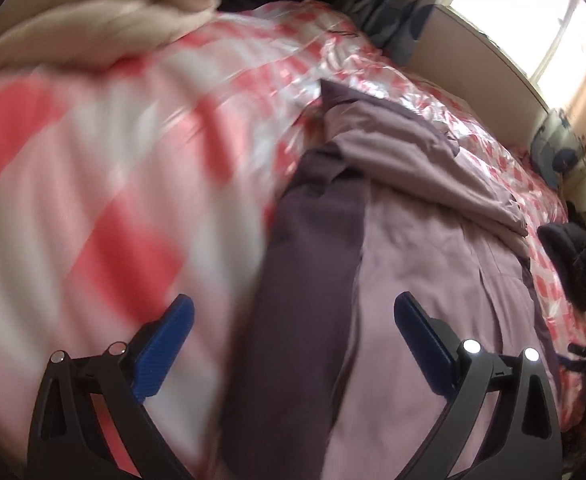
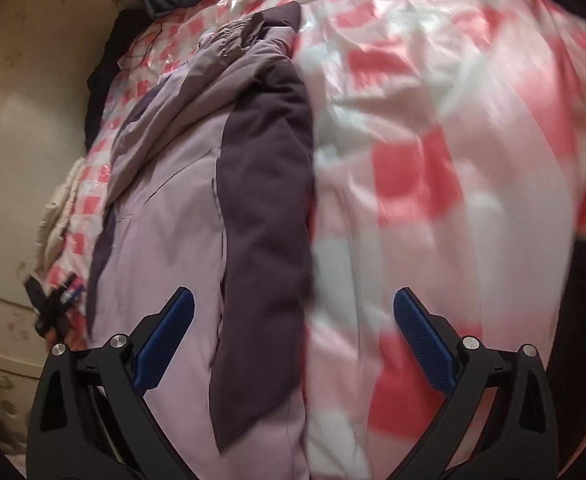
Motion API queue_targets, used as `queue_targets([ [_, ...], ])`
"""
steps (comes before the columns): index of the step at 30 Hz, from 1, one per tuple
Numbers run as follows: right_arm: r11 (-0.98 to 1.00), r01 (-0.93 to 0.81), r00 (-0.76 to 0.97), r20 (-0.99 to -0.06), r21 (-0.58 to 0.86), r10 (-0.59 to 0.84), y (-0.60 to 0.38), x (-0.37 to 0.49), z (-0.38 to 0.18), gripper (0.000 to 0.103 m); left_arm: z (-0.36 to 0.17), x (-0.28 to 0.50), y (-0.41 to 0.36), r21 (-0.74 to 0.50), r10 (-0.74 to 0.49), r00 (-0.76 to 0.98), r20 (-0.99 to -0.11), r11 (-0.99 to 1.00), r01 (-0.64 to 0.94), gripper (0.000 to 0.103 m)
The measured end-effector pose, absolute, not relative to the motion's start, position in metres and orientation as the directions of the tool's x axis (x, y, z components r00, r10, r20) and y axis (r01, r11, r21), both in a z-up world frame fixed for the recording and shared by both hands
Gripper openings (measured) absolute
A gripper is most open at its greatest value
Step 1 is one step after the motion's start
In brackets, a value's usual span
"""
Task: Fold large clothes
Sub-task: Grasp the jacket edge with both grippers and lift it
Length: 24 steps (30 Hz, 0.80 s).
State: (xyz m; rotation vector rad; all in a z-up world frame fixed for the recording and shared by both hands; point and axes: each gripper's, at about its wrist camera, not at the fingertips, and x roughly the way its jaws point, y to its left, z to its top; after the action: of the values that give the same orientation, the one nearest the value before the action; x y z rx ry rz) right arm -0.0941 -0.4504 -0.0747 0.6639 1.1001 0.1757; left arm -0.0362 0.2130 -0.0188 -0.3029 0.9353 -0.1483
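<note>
Looking forward from the left wrist, the left gripper fills the lower edge of the frame with its two blue-padded fingers spread wide apart and nothing between them. Beyond them a mauve jacket lies on a bed covered by a pink-and-white checked sheet. The jacket occupies the centre and right of the frame; a darker purple panel runs up its left edge, directly ahead of the gap between the fingers. The sheet at left is blurred. A cream quilt is bunched in the upper left, a window glows in the upper right, and a dark garment sits at the right edge of the bed.

From the right wrist, the right gripper likewise shows its fingers set wide apart, gripping nothing. The jacket lies in the left half of the frame, its dark panel running down the centre, ahead of the gap. The checked sheet fills the right half, blurred. A pale wall occupies the far left.
</note>
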Motion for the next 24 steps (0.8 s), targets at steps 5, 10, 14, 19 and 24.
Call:
queue_targets([
  [5,0.72,0.199,0.42,-0.722,0.665,0.55,-0.45,-0.129,-0.083,0.097,-0.031,-0.097,0.233,-0.407,-0.335,0.541,-0.771,0.913,-0.016,0.096],
  [10,0.661,0.198,0.364,-0.68,0.724,0.636,-0.434,-0.145,-0.088,0.097,-0.052,-0.128,0.236,-0.536,-0.479,0.423,-0.769,0.844,-0.018,0.096],
  [14,0.576,0.193,0.333,-0.605,0.794,0.723,-0.423,-0.156,-0.091,0.097,-0.06,-0.136,0.24,-0.635,-0.575,0.379,-0.725,0.771,-0.045,0.096],
  [19,0.597,0.186,0.235,-0.626,0.78,0.744,-0.401,-0.163,-0.096,0.097,-0.059,-0.133,0.239,-0.682,-0.63,0.337,-0.699,0.73,-0.049,0.096],
  [24,0.631,0.157,0.246,-0.649,0.76,0.72,-0.391,-0.168,-0.093,0.097,-0.074,-0.127,0.234,-0.607,-0.569,0.24,-0.787,0.782,-0.138,0.096],
])
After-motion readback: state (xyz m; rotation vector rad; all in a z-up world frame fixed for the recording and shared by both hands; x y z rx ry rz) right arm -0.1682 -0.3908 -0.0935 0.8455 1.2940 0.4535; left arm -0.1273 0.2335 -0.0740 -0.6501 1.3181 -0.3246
